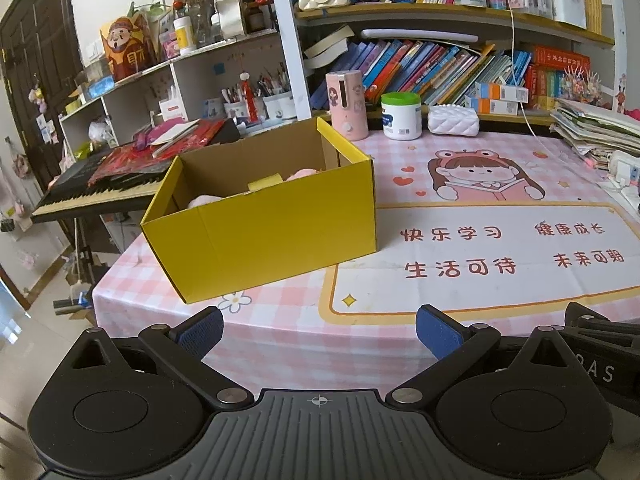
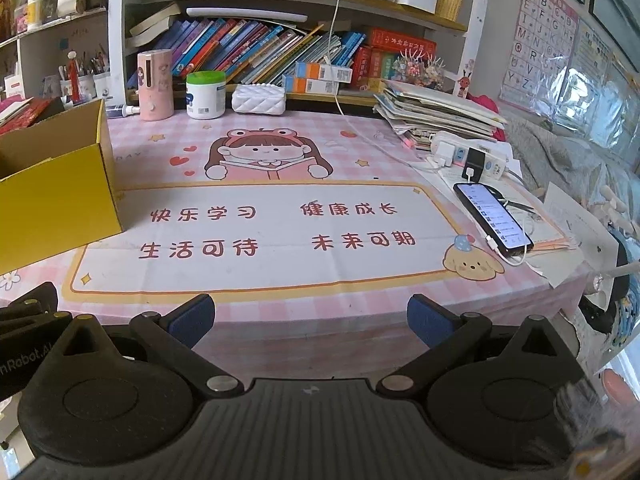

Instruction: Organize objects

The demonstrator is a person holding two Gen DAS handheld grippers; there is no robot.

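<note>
The yellow cardboard box [image 1: 260, 216] stood open at the left end of the worktop [image 1: 460, 248], holding something pink and soft [image 1: 204, 201]. The box looked light and easily dented, best held by a wall. The left gripper [image 1: 319, 332] and right gripper [image 2: 311, 322] were both spread apart and empty.

My table wears a pink checked cloth [image 2: 248, 320] printed with a reading cartoon girl and red characters; on its left end sits an open yellow cardboard box [image 1: 264, 224]; along the back stand a pink cylindrical dispenser [image 2: 155, 84], a white green-lidded tub [image 2: 205, 95] and a white quilted tissue case [image 2: 259, 99]; to my right lie stacked papers [image 2: 436, 114], a white power strip [image 2: 468, 154] and a lit, plugged-in black phone [image 2: 492, 216].
</note>
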